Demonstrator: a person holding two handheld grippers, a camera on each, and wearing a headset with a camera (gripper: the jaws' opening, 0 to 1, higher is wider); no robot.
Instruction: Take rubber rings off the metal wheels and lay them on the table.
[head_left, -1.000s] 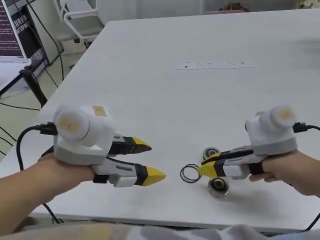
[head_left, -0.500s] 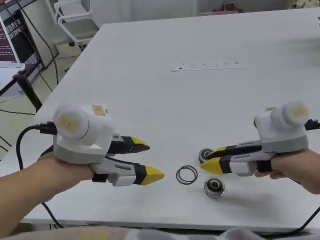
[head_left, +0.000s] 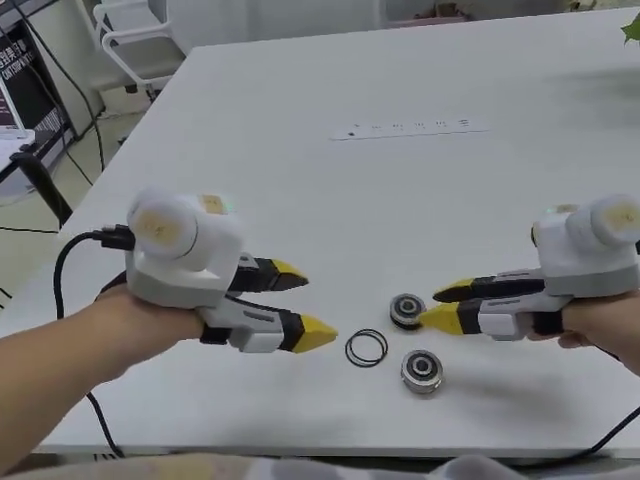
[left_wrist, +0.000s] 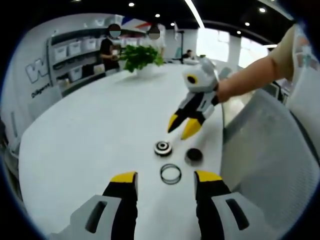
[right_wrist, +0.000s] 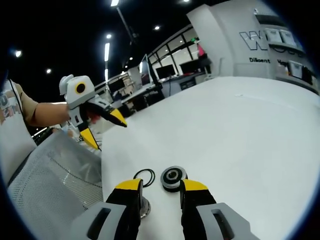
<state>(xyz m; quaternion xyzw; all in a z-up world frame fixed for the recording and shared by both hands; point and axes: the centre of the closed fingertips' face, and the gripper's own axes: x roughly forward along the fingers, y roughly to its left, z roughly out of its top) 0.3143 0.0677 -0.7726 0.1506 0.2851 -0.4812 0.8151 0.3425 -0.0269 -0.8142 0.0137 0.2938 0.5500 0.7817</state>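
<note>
**Head view first: rings on the table, both claws empty**

Head view: thin black rubber rings (head_left: 366, 348) lay flat on the white table (head_left: 420, 200); looked like two, overlapped. Two small round metal wheels sat just beside them: far wheel (head_left: 407, 310) and near wheel (head_left: 422, 369). Left gripper (head_left: 312, 300) hung released, tips near the rings. Right gripper (head_left: 438, 306) was parted, gripping nothing, tips just beside the far wheel.

Left gripper view: own jaws stood wide with the rings (left_wrist: 170, 173) just ahead between them. Both wheels sat beyond.

Right gripper view: own jaws were slightly apart, far wheel (right_wrist: 173, 177) dead ahead. Near wheel was partly hidden behind one jaw.

Judgement: strip-and-lay step looked done for these rings. Far wheel's rim read dark and may carry rubber; couldn't tell. If so, next move: pin the wheel with one claw, hook the ring's edge with the other.
</note>
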